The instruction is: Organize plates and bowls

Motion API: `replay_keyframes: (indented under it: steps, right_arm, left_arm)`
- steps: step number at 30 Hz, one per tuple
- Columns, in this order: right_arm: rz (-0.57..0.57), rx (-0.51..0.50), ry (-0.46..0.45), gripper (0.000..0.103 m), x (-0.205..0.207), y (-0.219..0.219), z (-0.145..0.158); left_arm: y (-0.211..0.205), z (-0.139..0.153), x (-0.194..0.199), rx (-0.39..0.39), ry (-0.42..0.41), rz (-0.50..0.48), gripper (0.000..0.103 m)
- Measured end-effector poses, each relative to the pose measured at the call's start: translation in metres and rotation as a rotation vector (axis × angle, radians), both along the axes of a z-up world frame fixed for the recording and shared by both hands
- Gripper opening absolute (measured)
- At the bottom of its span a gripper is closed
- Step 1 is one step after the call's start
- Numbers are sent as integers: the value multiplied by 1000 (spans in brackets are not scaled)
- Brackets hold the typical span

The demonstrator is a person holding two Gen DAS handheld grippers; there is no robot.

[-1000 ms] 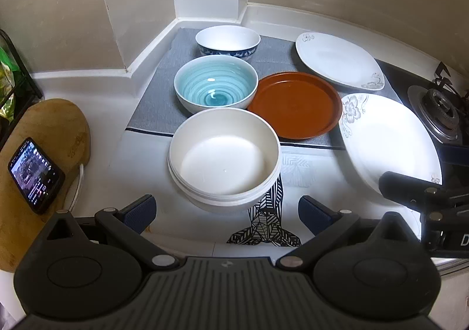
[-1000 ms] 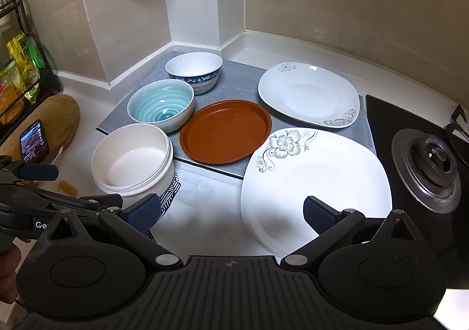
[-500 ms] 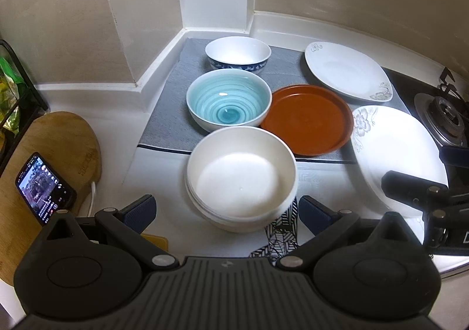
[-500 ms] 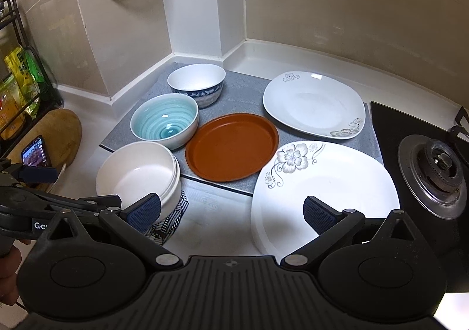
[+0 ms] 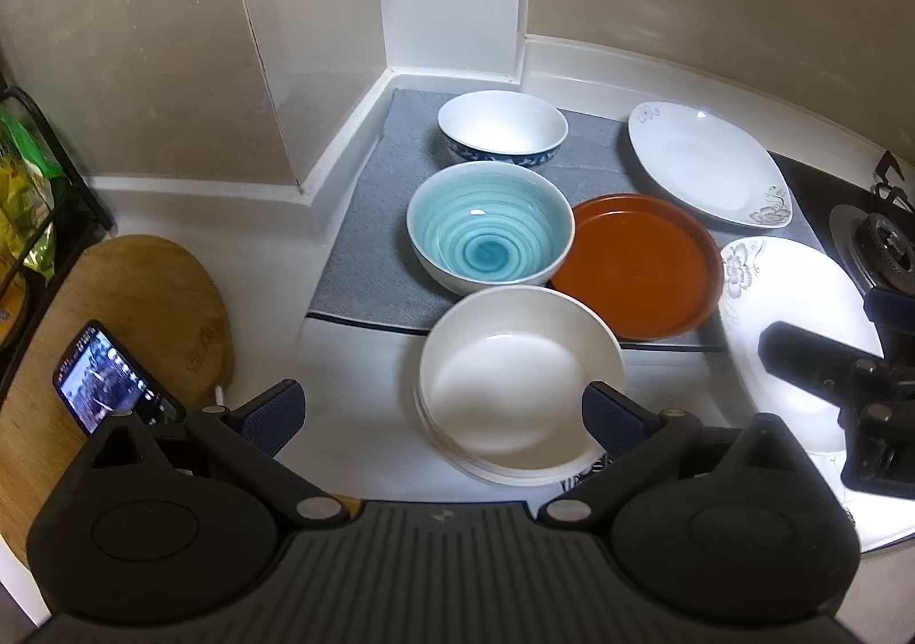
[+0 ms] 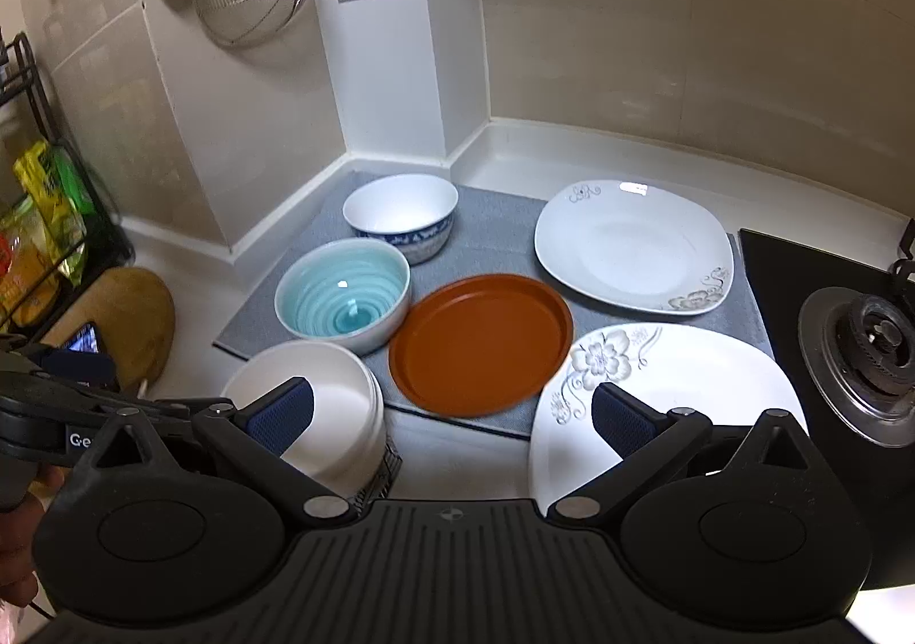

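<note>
Bowls and plates crowd the corner of the white table [image 5: 354, 364]; nearest the left gripper [image 5: 440, 412] sits the white bowl stack [image 5: 520, 386], what looks like two or three nested bowls, though the blurred rims leave the count unsure; it rests on the bare table at the front edge of the grey mat [image 5: 366, 243], partly over a black-patterned cloth [image 6: 380, 472]; just behind it on the mat stands the teal bowl [image 5: 489, 232], and behind that the blue-patterned bowl [image 5: 503, 135], near the wall corner; the orange plate [image 5: 640, 266] lies on the mat, touching the teal bowl's right side; the small floral plate [image 6: 629, 246] lies at the back right of the mat, and the large floral plate [image 6: 675, 386] lies in front of it, its near part reaching onto the bare table beside the gas burner [image 6: 872, 341]; the left gripper hovers over the white bowl stack with its jaws spread wide and nothing between them; the right gripper [image 6: 452, 415] hangs above the gap between the stack and the large floral plate, jaws likewise wide apart and empty; at the far left a phone [image 5: 111, 381] rests on a wooden board [image 5: 137, 301].
</note>
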State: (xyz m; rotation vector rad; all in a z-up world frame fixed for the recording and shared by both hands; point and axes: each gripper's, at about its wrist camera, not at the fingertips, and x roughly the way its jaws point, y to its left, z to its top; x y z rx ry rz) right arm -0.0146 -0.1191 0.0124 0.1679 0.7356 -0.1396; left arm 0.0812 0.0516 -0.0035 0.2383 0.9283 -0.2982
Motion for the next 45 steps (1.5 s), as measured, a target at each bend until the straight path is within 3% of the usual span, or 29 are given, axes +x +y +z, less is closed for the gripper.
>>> replay_keyframes:
  steps: [7, 17, 27, 37, 45]
  right_arm:
    - [-30, 20, -26, 103, 6, 6, -1]
    - [-53, -4, 4, 103, 9, 13, -6]
    - [72, 36, 29, 103, 28, -24, -13]
    - [178, 165, 102, 103, 84, -111, -30]
    - [207, 291, 215, 97, 132, -147, -67]
  left_arm:
    - [5, 0, 10, 21, 0, -27, 103]
    - [9, -9, 20, 2, 45, -39, 103]
    - [-6, -14, 23, 18, 74, 97, 103]
    - [-69, -3, 22, -118, 157, 96, 103]
    - [-90, -8, 30, -196, 260, 193, 103]
